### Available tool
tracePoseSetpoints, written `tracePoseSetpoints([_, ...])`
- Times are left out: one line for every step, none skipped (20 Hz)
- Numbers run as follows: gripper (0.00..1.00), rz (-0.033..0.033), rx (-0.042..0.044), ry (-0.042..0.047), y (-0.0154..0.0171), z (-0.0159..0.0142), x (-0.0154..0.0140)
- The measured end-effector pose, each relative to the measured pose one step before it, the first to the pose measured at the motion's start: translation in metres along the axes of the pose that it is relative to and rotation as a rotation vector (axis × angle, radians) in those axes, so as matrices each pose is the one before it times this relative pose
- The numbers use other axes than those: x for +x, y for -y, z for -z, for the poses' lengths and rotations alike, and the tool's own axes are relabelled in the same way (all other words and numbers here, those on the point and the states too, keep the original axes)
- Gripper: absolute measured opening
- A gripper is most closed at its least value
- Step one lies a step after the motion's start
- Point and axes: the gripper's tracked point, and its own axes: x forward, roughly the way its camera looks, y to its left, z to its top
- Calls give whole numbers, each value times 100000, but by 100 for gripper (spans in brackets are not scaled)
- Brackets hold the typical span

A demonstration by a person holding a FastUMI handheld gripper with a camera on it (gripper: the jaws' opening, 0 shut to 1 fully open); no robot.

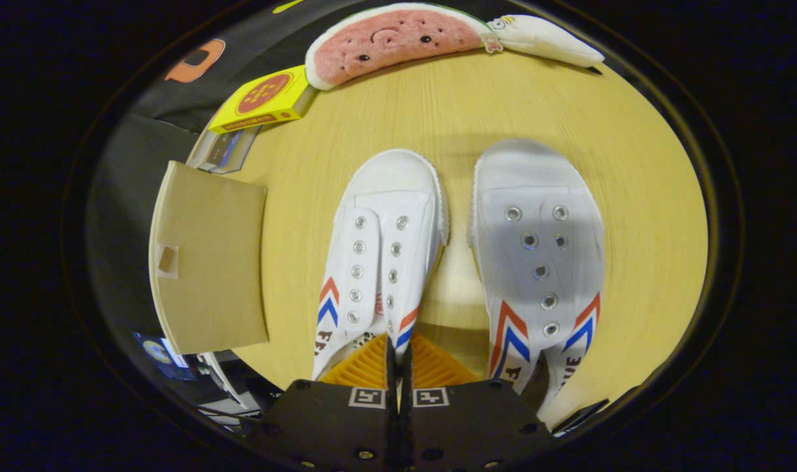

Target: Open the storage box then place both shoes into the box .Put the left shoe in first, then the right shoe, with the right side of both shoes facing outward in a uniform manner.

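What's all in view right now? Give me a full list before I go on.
White canvas shoes with red and blue chevrons: two, side by side on the table; left one between the fingers, right one beside it.
Tan flat lid: one, left of the shoes.
Yellow box: one, beyond the lid.
Watermelon-slice plush: one, pink, at the far table edge.
White plush: one, beside the watermelon.
Wooden table: one, pale yellow.
Gripper: one, fingers shut on the left shoe's collar.

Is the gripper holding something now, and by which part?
Yes: the gripper is shut on the left white shoe, pinching the side wall of its opening near the heel.
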Motion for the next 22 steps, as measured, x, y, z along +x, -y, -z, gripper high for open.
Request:
tracePoseSetpoints([0,-1327,-195,146,-252,-2,-511])
tracePoseSetpoints([0,-641,-546,264,-232,87,-622])
tracePoseSetpoints([0,-324,-736,468,-256,0,-635])
tracePoseSetpoints([0,-229,-961,1196,-372,-65,-936])
tracePoseSetpoints([0,-538,-1257,1606,-619,-213,-985])
tracePoseSetpoints([0,-1294,-1387,1675,-917,-289,-974])
tracePoseSetpoints([0,-1186,-1000,1208,-812,-137,-745])
tracePoseSetpoints([0,-1549,-1775,1322,-1407,-328,-1125])
tracePoseSetpoints([0,-904,-2173,798,-1211,-212,-842])
tracePoseSetpoints([0,-566,-3275,1414,-1543,-245,-946])
tracePoseSetpoints([0,-837,-3121,701,-1368,-205,-743])
tracePoseSetpoints([0,-1410,-3386,618,-2051,-160,-691])
tracePoseSetpoints([0,-1577,-2117,104,-1957,-215,-581])
tracePoseSetpoints([0,-1828,-2074,-12,-1988,-221,-382])
tracePoseSetpoints([0,-1290,-2036,-80,-1888,-239,-211])
tracePoseSetpoints([0,-878,-1870,216,-1713,-246,-146])
tracePoseSetpoints([0,-824,-2677,337,-1981,-343,114])
tracePoseSetpoints([0,-874,-1648,1065,-1617,-487,284])
tracePoseSetpoints([0,-678,-460,1179,-1600,-544,396])
tracePoseSetpoints([0,-648,10,291,-1381,-329,511])
tracePoseSetpoints([0,-346,417,-115,-1275,-329,613])
tracePoseSetpoints([0,152,786,-500,-1006,-308,877])
